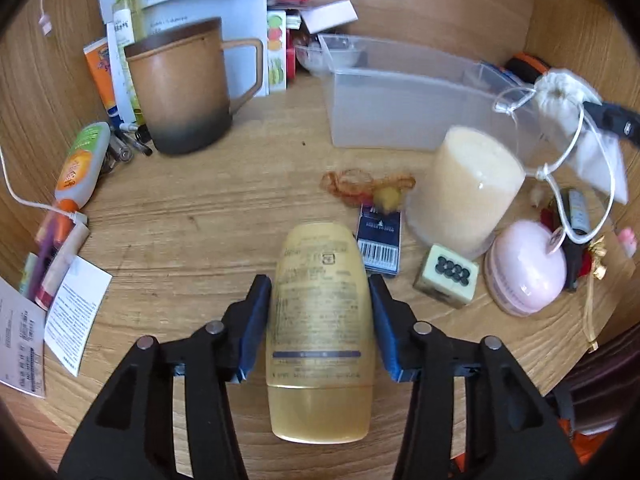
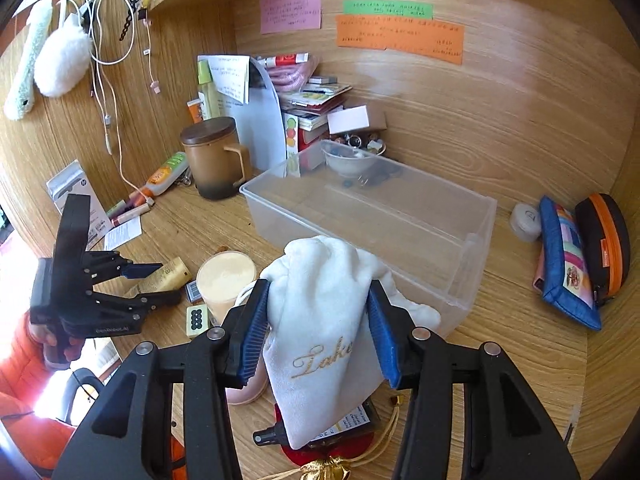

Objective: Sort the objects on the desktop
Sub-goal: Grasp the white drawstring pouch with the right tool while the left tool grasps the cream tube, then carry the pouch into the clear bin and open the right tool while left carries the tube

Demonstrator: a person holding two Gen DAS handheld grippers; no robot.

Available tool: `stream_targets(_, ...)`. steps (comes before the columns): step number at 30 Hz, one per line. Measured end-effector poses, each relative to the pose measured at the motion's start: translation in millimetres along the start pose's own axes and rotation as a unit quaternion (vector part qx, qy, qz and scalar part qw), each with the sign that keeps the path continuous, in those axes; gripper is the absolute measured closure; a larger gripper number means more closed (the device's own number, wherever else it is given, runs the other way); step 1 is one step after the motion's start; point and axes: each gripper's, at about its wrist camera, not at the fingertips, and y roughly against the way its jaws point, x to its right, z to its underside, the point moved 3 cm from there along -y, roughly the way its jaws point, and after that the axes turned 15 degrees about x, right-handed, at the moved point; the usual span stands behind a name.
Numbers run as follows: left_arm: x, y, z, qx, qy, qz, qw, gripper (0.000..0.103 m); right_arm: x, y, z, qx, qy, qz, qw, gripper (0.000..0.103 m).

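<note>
My left gripper [image 1: 320,286] is shut on a yellow lotion bottle [image 1: 322,328], its blue pads against both sides, low over the wooden desk. It also shows in the right wrist view [image 2: 146,276], with the bottle [image 2: 168,276] in it. My right gripper [image 2: 318,292] is shut on a white drawstring pouch [image 2: 324,340] with gold lettering, held above the desk just in front of the clear plastic bin [image 2: 472,240]. The pouch [image 1: 568,100] hangs at the right of the left wrist view, beside the bin [image 1: 400,116].
A cream candle jar [image 1: 464,188], a tile with black dots [image 1: 446,276], a pink round case [image 1: 528,268], a barcode pack [image 1: 378,240] and rubber bands [image 1: 352,184] lie near the bottle. A brown mug [image 1: 180,88] stands far left. Pencil cases [image 2: 576,256] lie at right.
</note>
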Motion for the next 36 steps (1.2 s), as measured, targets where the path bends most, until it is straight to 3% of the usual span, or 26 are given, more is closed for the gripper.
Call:
stream_targets(10, -1.8, 9.2, -12.1, 0.029, 0.010, -0.012, 0.9995, 0.055, 9.1, 4.1, -20.0, 0.025, -0.006, 0.004, 1.000, 0.059)
stream_targets(26, 7.1, 44.7, -100.4, 0.129, 0.003, 0.023, 0.9914, 0.056, 32.8, 14.0, -53.2, 0.066, -0.018, 0.023, 0.997, 0.059)
stream_targets(28, 8.5, 46.1, -114.3, 0.138, -0.004, 0.027, 0.9901, 0.063, 36.8, 13.1, -55.4, 0.067, -0.020, 0.024, 0.997, 0.059)
stream_targets(30, 10.1, 46.0, -128.0, 0.141, -0.007, 0.039, 0.9892, 0.077, 41.8, 13.4, -58.1, 0.073, -0.023, 0.029, 0.997, 0.059)
stream_targets(32, 12.0, 44.1, -140.8, 0.143, -0.007, 0.061, 0.9878, 0.078, 48.0, 12.1, -61.1, 0.077, -0.029, 0.031, 0.996, 0.059)
stream_targets(34, 16.1, 34.8, -150.0, 0.141, -0.020, 0.061, 0.9879, 0.079, 53.7, 6.9, -62.0, 0.076, -0.034, 0.034, 0.996, 0.059)
stream_targets(36, 19.7, 20.2, -148.7, 0.124, -0.029, 0.061, 0.9899, 0.088, 58.7, -1.6, -60.3, 0.069, -0.039, 0.035, 0.996, 0.059)
